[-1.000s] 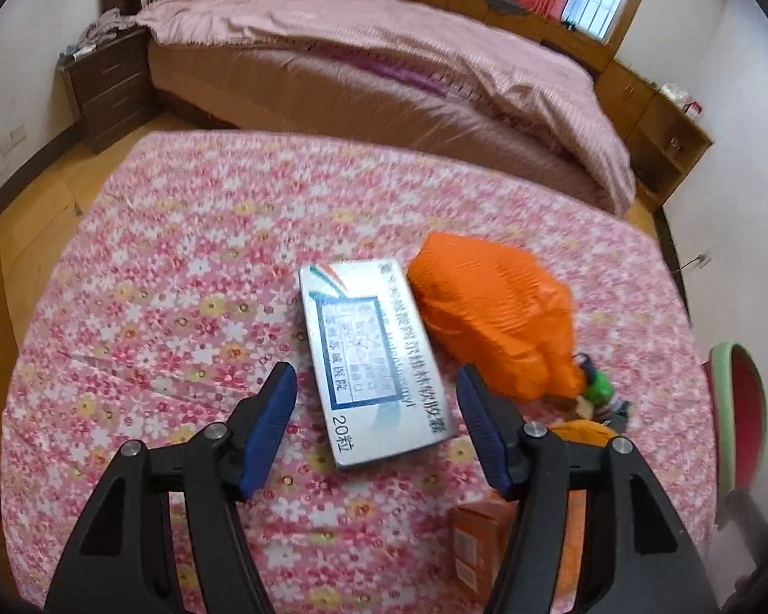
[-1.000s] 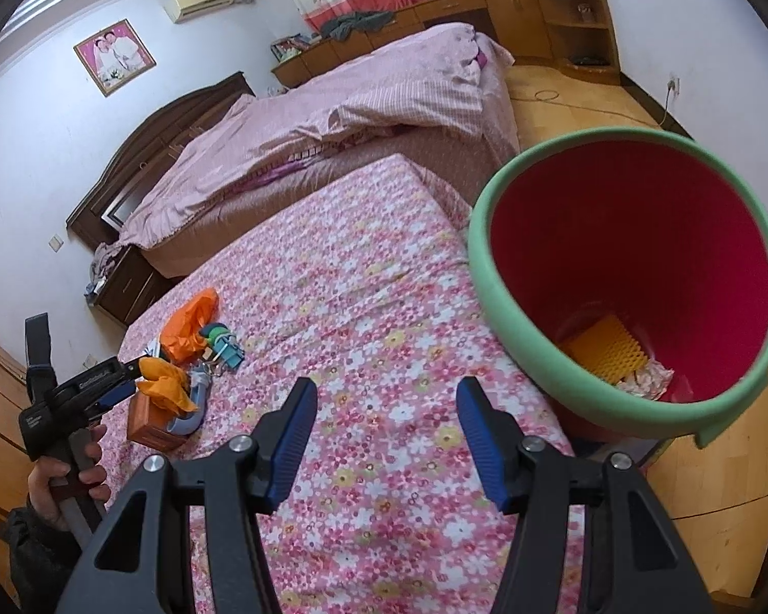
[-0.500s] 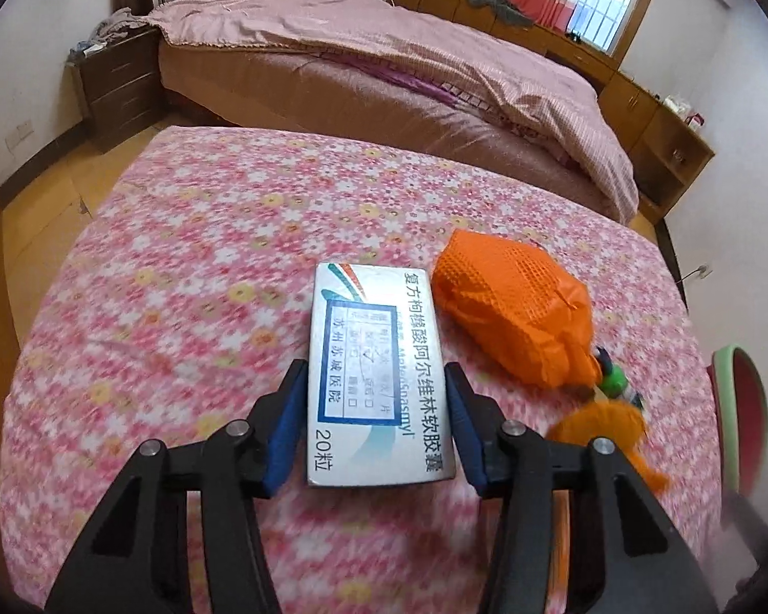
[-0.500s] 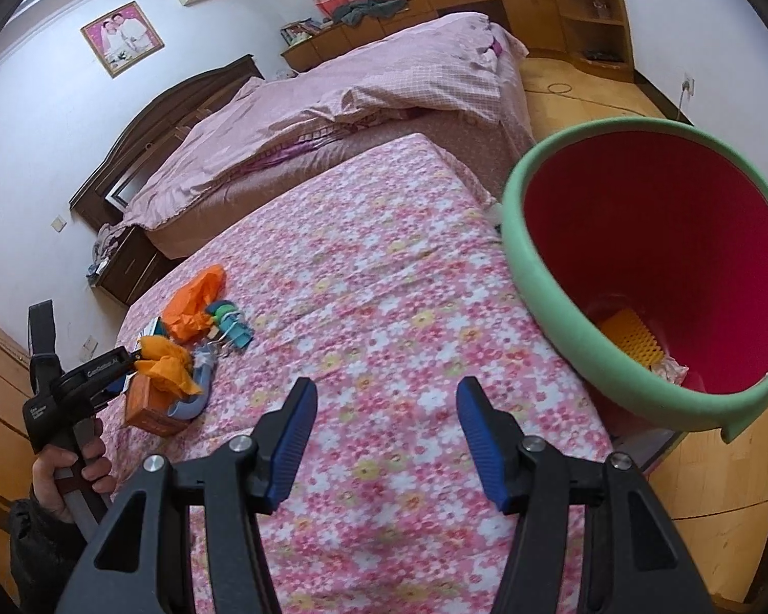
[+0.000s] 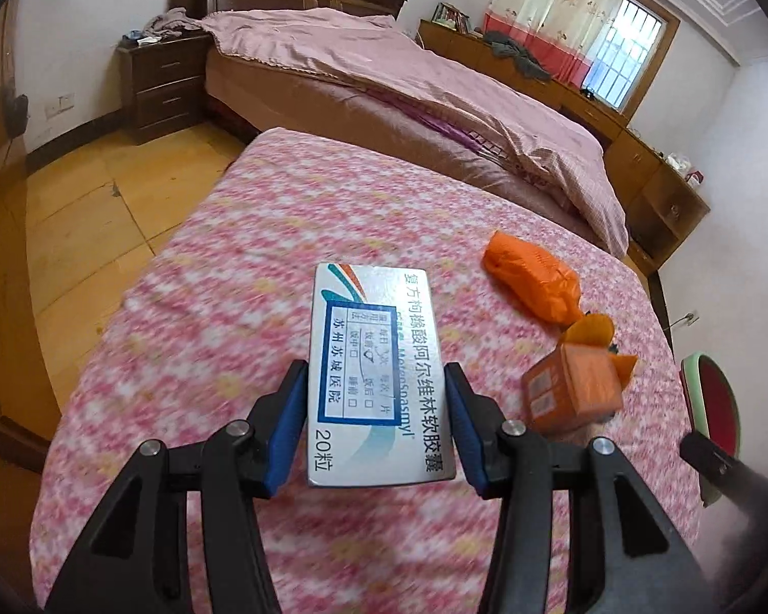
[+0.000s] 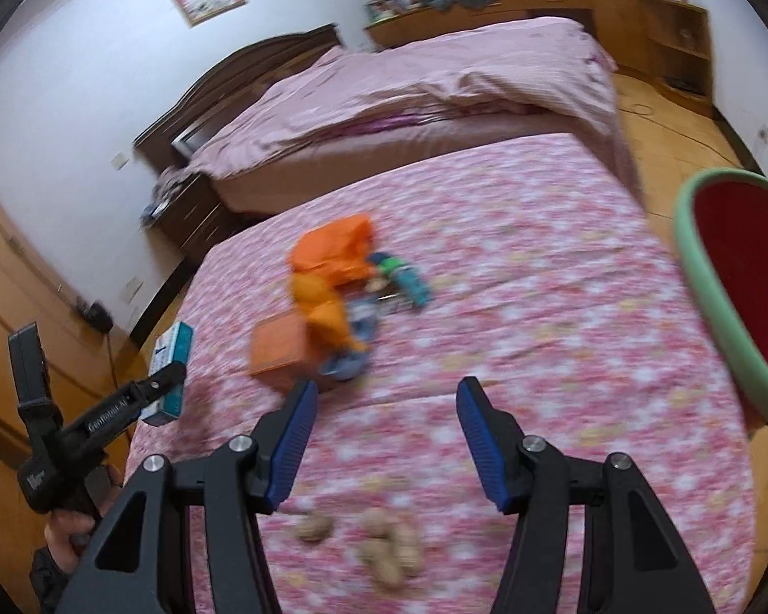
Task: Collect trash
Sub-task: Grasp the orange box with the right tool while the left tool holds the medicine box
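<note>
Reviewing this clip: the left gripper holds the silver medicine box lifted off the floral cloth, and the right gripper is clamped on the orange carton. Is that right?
Not quite. The right gripper is open and empty, as the right wrist view shows; the orange carton lies on the floral cloth. The left gripper does hold the silver medicine box.

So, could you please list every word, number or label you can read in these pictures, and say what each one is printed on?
"复方枸橼酸阿尔维林软胶囊": medicine box, along its side, clamped in the left gripper.
"MeteoSpasmyl": same box, partly covered by its sticker.
"20粒": same box, near end.
"苏州苏城医院": blue-framed sticker on that box; its smaller boxes of print are too small to read.
Orange carton: label blurred, unreadable.
White lettering on the left gripper's arm, right wrist view: too blurred to read.
</note>
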The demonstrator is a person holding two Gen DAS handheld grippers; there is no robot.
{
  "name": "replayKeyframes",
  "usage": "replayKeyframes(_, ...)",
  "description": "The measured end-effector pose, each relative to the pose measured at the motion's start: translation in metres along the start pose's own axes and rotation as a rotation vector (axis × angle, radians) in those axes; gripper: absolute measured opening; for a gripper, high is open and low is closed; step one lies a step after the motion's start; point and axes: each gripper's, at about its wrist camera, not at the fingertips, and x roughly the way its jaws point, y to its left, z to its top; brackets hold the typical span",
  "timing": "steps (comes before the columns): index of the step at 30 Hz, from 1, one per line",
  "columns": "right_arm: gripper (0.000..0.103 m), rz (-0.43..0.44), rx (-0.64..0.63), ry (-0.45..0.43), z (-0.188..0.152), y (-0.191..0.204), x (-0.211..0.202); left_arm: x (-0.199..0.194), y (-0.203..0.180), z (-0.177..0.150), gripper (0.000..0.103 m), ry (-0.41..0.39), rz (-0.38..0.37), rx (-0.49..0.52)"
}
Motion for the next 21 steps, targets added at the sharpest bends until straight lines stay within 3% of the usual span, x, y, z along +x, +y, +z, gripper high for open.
replayKeyframes(7, 0.060, 0.030, -0.085, 0.057, 0.001, 0.047, 0.035, 0.000, 0.024, -0.008, 0.053, -0.001, 0.025, -0.022)
replayKeyframes(11, 0.063, -0.024, -0.165, 0.065, 0.008, 0.069, 0.054, 0.001, 0.029, -0.010, 0.053, -0.006, 0.014, -0.028)
replayKeyframes(13, 0.069, -0.049, -0.189, 0.075, 0.010, 0.076, 0.061, 0.002, 0.030, -0.009, 0.053, -0.007, 0.004, -0.029)
replayKeyframes(19, 0.069, -0.118, -0.246, 0.089, 0.011, 0.085, 0.083, 0.003, 0.029, -0.010, 0.053, -0.006, -0.020, -0.021)
replayKeyframes(20, 0.069, -0.125, -0.248, 0.088, 0.011, 0.085, 0.085, 0.003, 0.028, -0.011, 0.053, -0.005, -0.024, -0.018)
replayKeyframes(21, 0.059, -0.136, -0.245, 0.091, 0.010, 0.084, 0.088, 0.002, 0.027, -0.011, 0.053, -0.005, -0.027, -0.015)
